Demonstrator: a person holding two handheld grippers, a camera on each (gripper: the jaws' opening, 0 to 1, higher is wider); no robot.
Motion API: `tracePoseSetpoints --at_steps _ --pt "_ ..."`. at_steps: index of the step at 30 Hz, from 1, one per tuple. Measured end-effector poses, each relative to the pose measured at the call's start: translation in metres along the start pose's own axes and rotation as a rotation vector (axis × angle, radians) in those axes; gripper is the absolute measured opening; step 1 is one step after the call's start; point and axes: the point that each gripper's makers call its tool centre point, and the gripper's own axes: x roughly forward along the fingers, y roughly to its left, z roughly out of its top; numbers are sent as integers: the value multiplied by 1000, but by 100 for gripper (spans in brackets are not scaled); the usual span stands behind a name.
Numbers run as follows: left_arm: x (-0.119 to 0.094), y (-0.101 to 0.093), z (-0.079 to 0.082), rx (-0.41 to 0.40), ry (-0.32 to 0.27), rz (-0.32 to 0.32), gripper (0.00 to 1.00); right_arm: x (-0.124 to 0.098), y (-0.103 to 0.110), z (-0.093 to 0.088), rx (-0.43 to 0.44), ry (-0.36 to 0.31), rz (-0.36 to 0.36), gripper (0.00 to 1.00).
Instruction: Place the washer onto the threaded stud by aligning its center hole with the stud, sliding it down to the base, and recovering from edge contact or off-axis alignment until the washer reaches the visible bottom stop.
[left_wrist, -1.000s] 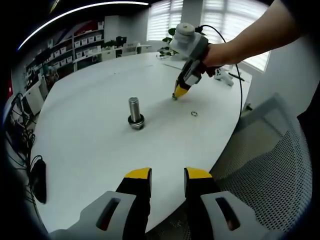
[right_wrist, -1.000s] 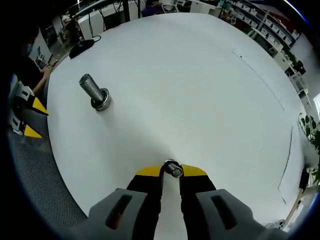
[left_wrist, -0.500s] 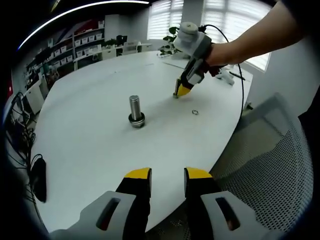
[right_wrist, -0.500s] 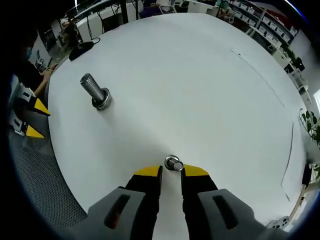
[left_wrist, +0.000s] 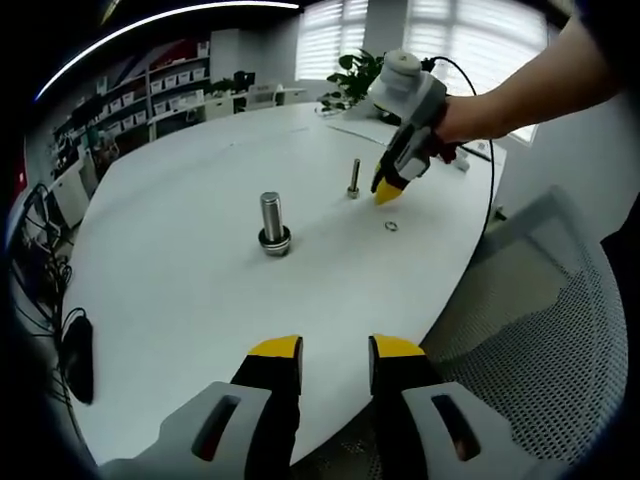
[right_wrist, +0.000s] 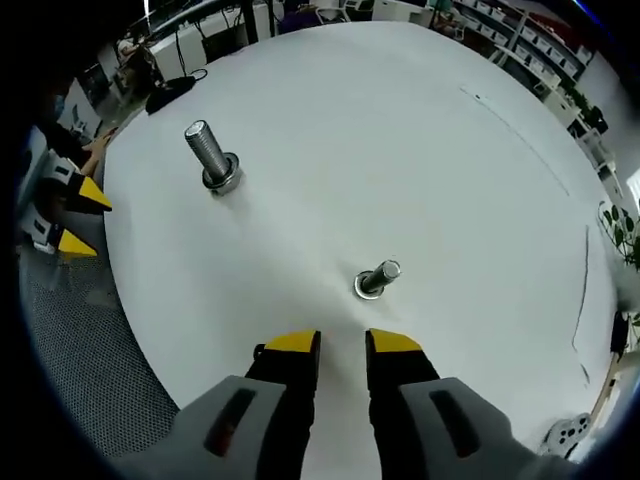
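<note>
While the left gripper (left_wrist: 335, 350) hangs back over the near table edge with its jaws narrowly parted and empty, the right gripper (right_wrist: 342, 345) has let go of the small stud (right_wrist: 377, 278) it was pinching a second ago and pulled away; its jaws stand slightly apart, holding nothing. That stud now stands upright on its own on the white table (right_wrist: 400, 130), just ahead of the yellow tips. In the left gripper view the loose washer (left_wrist: 391, 226) lies flat on the table, near the small stud and close below the right gripper's tips. Farther off stands the large stud (left_wrist: 271, 221) with a washer already seated at its base. Judging by this, the stud is set and fetching the washer comes next. Open tabletop surrounds both studs, though the washer lies toward the table edge by the mesh chair (left_wrist: 540, 330).
</note>
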Motion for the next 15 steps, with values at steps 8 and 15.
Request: tracePoseSetpoints --at_steps 8,15 --pt "0 -1 1 7 -5 -3 24 -3 19 -5 6 -19 33 25" --pt "0 -1 1 7 -4 -3 24 0 37 -12 -35 7 50 26"
